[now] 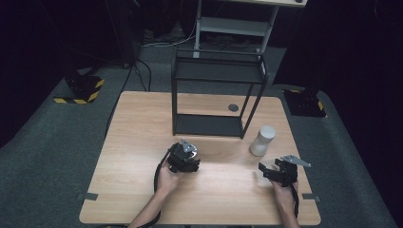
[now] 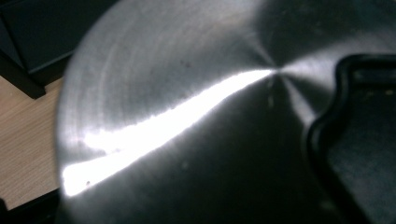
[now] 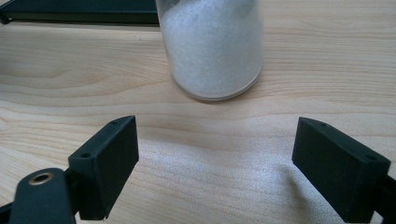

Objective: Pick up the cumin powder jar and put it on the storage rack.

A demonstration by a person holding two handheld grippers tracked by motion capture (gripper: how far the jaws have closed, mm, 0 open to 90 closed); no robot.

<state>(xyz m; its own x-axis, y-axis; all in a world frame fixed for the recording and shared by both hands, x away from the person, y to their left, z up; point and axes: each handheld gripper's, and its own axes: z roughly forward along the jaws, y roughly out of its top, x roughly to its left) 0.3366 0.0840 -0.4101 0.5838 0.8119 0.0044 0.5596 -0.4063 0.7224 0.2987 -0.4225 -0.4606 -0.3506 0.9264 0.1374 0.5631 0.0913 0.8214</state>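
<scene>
A round object with a brushed metal face sits right against the left gripper's camera, with one black finger lying along its right side. Over the middle of the table, my left gripper is shut on this object, and its body hides it in the high view. A white jar stands upright at the right of the table. Through its clear glass I see white powder. Just short of the jar, my right gripper is open, with bare table between its fingers.
A black two-shelf metal rack stands at the back middle of the wooden table. Its base lies behind the jar, and a leg is near the metal object. A round grommet sits behind the rack.
</scene>
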